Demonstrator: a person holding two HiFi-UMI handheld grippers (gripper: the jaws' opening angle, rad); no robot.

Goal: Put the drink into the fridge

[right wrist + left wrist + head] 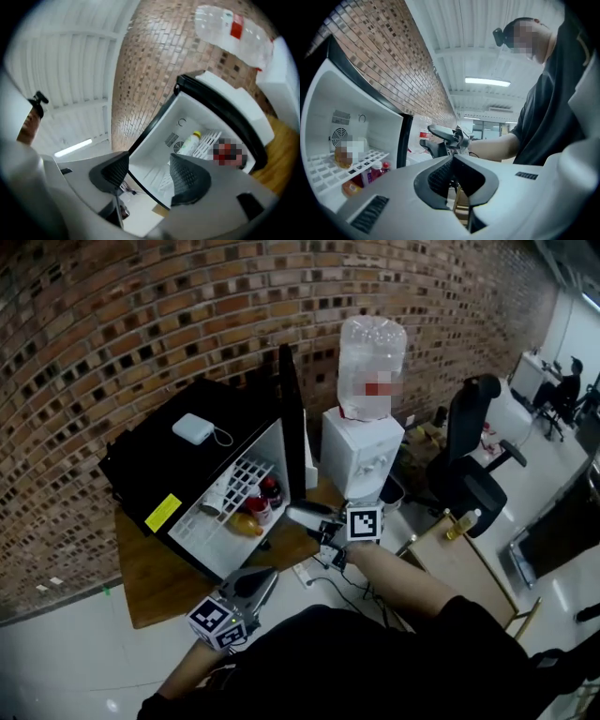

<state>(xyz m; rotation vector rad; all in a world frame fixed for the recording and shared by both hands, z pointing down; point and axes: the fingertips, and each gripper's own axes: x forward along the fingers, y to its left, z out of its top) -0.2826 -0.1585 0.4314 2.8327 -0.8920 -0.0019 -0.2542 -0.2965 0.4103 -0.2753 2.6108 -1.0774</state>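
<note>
A black mini fridge stands on a low wooden table with its door swung open. On its white wire shelves are a red-capped bottle, an orange bottle and a pale bottle. My right gripper hangs just in front of the opening, open, with nothing between its pads. In the right gripper view it looks into the fridge at a white bottle with a yellow cap. My left gripper is lower and nearer me, shut and empty.
A white water dispenser with a clear jug stands right of the fridge door. A black office chair is further right. A small white device lies on the fridge top. Cables trail on the floor. A brick wall rises behind.
</note>
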